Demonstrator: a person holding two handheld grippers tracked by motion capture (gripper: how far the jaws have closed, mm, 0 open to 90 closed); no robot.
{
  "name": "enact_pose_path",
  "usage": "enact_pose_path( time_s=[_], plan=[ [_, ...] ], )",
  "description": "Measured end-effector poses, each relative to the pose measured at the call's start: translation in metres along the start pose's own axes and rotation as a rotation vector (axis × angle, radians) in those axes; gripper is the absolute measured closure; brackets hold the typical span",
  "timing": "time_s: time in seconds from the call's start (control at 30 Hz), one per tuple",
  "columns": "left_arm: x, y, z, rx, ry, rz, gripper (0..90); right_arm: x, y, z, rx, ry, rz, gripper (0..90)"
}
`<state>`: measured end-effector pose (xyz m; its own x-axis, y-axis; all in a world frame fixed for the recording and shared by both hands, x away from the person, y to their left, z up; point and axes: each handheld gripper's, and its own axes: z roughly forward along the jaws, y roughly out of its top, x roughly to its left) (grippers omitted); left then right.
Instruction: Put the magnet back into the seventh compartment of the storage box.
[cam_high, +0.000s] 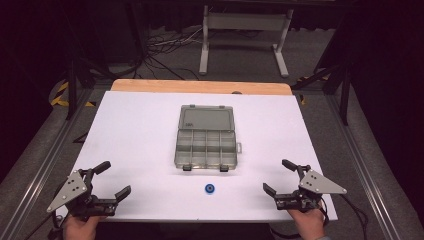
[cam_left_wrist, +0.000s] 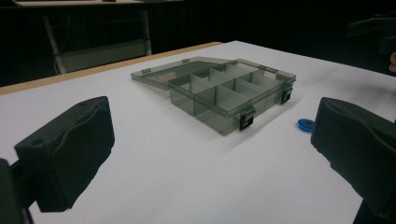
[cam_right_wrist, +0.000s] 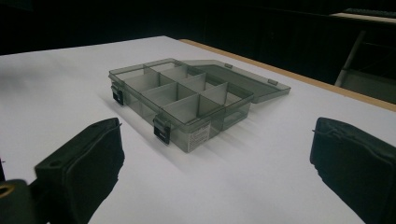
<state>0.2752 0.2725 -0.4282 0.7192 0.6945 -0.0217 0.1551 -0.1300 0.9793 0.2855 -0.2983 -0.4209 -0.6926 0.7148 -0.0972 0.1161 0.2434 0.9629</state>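
Work in hand: a small blue ring (cam_high: 210, 188) lies loose on the table (cam_high: 140, 135) in front of an open box (cam_high: 206, 148); my judgement is that it is meant for one of the compartments.
Ring: flat on the white table, near the front edge, just in front of the box's two black latches (cam_high: 186, 168) and apart from them. It is round, so it has no long axis and points no way; any approach angle serves.
Box: grey, see-through, lid (cam_high: 207, 119) laid back flat on the far side. Its dividers make a grid of compartments, all empty as far as I can tell. The long axis runs left to right across the table, and the open side faces up.
Left tongs (cam_high: 114, 182): at the near left corner, jaws wide apart, holding nothing. The ring lies to their right and slightly ahead; in the left gripper view it (cam_left_wrist: 306, 124) sits low at the right, just beside the right jaw.
Right tongs (cam_high: 278, 177): at the near right corner, jaws wide apart, holding nothing. The ring lies to their left.
Nearer hand: the right seems a little closer, though the ring lies almost midway between the two.
Next move, as I judge it: swing one pair inward and down over the ring, and close across its edge.
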Motion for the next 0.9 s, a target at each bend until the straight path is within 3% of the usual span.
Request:
enact_pose_path(
  time_s=[0.57,0.8,0.9],
  plan=[
    [0.001,-0.001,-0.002,0.007,0.006,0.001,0.4,0.005,0.000,0.005,0.014,0.036,0.008,2.9],
    [0.001,-0.001,-0.001,0.004,0.010,0.001,0.4,0.011,0.014,0.011,0.000,0.073,-0.004,3.0],
    [0.001,0.000,-0.002,0.011,0.006,0.005,0.4,0.016,0.023,0.021,0.020,0.107,-0.035,2.8]
  ],
)
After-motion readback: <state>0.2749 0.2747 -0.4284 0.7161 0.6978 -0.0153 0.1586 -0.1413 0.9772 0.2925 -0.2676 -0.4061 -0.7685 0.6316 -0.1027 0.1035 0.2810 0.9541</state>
